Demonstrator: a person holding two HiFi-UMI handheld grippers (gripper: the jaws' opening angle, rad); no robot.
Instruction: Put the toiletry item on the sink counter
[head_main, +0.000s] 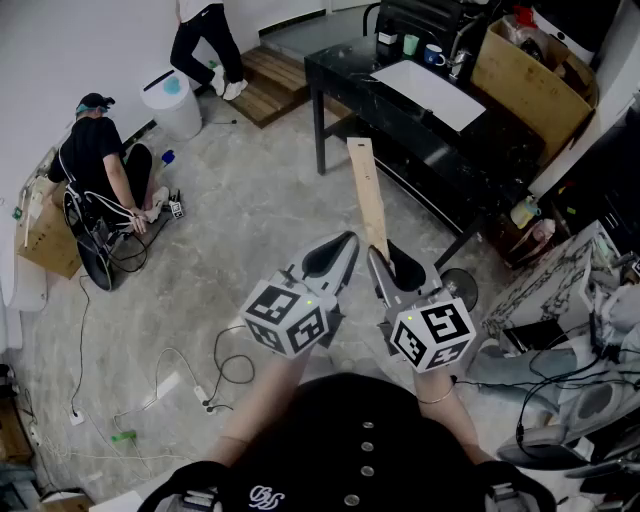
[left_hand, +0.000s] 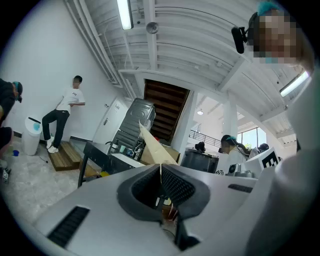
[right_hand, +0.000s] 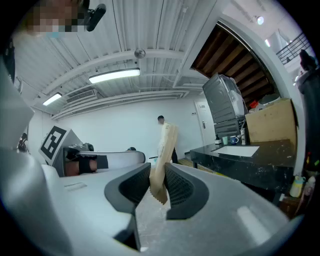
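A long, flat tan paper packet (head_main: 368, 195), the toiletry item, stands up from my right gripper (head_main: 385, 265), which is shut on its lower end; the saw-cut bottom edge of the packet (right_hand: 161, 165) shows between the pads. My left gripper (head_main: 340, 250) hovers just left of it, jaws together with nothing visibly between them. In the left gripper view the packet (left_hand: 152, 147) rises beyond the left gripper (left_hand: 161, 175). The black sink counter (head_main: 390, 110) with its white basin (head_main: 430, 90) lies ahead at upper right; the counter (right_hand: 250, 157) also shows in the right gripper view.
A cardboard box (head_main: 530, 80) and cups (head_main: 410, 45) sit at the counter's far end. One person (head_main: 100, 170) sits on the floor at left among cables; another (head_main: 210, 40) stands by a white bin (head_main: 172, 100). Clutter and cables (head_main: 570, 330) crowd the right.
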